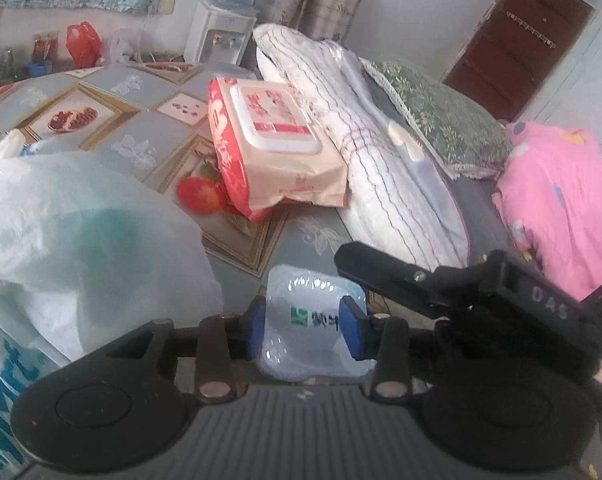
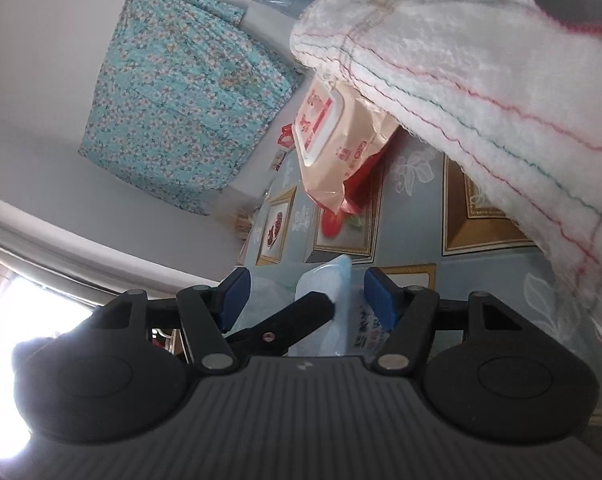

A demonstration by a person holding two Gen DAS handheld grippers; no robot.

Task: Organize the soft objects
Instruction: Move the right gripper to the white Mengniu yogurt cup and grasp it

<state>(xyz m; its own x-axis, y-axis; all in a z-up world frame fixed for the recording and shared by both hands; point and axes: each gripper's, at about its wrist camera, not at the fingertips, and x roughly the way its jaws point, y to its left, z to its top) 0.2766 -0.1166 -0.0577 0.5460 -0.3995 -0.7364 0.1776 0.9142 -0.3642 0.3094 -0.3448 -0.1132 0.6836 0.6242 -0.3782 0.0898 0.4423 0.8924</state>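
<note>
My left gripper (image 1: 304, 328) is shut on a small pale-blue tissue pack (image 1: 313, 308) held low over the table. My right gripper (image 2: 305, 300) is open, its blue pads on either side of the same tissue pack (image 2: 325, 284), seen edge-on; the right gripper's body shows in the left wrist view (image 1: 461, 292), close beside the pack. A red-and-beige wet-wipes pack (image 1: 277, 136) lies on the patterned tablecloth (image 1: 141, 136), leaning against a folded white towel (image 1: 381, 160). The towel fills the upper right of the right wrist view (image 2: 481, 100), with the wipes pack (image 2: 341, 132) beyond.
A white plastic bag (image 1: 81, 240) bulges at the left. A green floral pillow (image 1: 441, 116) and pink spotted bedding (image 1: 561, 200) lie at the right. A water dispenser (image 1: 221, 32) and a red bag (image 1: 83, 44) stand behind the table. A brown door (image 1: 517, 44) is far right.
</note>
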